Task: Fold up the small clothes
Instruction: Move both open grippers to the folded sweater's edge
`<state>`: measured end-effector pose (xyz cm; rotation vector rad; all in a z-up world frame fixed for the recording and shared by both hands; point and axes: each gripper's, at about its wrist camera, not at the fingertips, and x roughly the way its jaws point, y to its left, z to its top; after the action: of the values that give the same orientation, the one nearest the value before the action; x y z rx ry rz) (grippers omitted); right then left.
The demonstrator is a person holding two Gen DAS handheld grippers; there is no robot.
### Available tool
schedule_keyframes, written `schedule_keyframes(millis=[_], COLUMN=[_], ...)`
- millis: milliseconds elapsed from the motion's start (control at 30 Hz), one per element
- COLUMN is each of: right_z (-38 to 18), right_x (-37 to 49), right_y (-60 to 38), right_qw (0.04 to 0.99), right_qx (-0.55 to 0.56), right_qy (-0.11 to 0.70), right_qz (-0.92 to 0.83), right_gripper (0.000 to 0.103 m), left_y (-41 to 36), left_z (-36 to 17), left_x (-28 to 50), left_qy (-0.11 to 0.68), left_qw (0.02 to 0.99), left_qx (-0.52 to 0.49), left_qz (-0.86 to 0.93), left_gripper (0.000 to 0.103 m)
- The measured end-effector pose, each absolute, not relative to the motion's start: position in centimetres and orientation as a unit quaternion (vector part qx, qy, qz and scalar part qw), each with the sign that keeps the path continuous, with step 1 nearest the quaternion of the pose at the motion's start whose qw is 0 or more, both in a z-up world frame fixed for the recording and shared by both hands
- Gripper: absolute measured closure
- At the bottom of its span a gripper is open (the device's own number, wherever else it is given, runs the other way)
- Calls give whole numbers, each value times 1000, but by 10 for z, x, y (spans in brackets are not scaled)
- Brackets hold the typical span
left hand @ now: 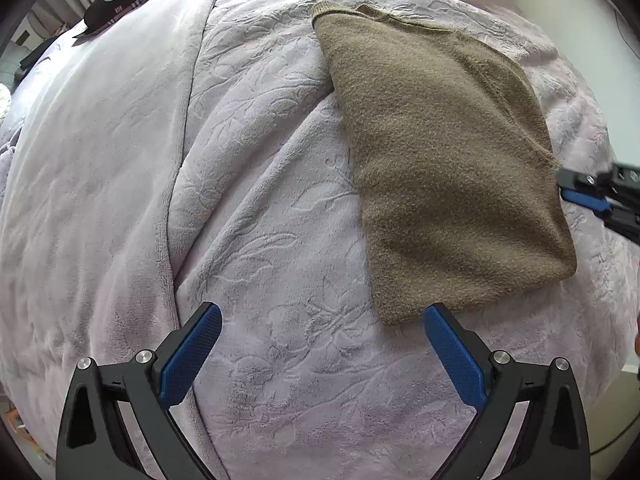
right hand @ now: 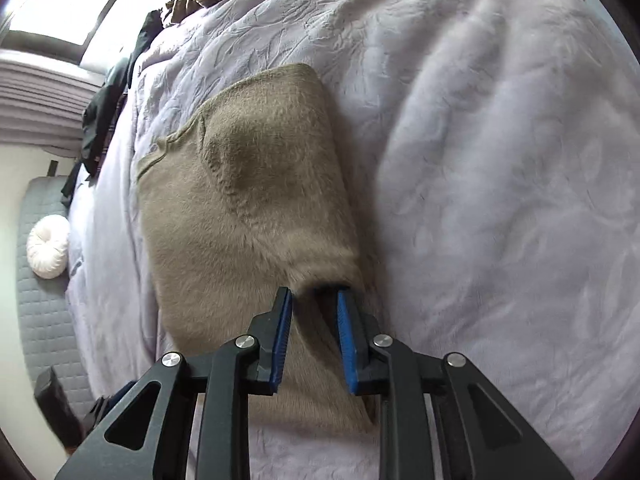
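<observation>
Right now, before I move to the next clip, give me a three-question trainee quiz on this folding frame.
1. True or false: the left gripper is open and holds nothing.
2. Which gripper is at an edge of the brown knit garment? A) left B) right C) neither
3. Fill in: the garment lies on a pale lilac ____.

Key: 1 true; 2 B, its fingers straddle a raised fold, though whether they pinch it cannot be told; 3 blanket.
</observation>
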<state>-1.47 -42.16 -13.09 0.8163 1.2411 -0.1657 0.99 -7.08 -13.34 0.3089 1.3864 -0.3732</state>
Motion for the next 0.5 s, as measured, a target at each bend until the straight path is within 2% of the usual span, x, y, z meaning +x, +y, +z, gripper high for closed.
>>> schedule_keyframes(millis=[100, 267, 400, 500], right_z=[-122, -120, -127, -132], right_x=[-31, -49, -54, -57], right_y=[-418, -407, -403, -402], right_qw=[729, 720, 710, 704], right_qx=[393, 419, 428, 433], right_qy=[557, 552, 558, 563], right_qz=[-53, -35, -27, -27], right_gripper=[74, 53, 53, 49], left_y=[-72, -77, -83, -86], left_z=[-133, -136, -141, -147], left_x=[12, 14, 15, 17], left_qy=[633, 636, 643, 648], left_qw=[742, 740, 734, 729], left_qx=[137, 136, 138, 138], left_qz=[-171, -170, -170, -170], left_gripper=[1, 1, 1, 1])
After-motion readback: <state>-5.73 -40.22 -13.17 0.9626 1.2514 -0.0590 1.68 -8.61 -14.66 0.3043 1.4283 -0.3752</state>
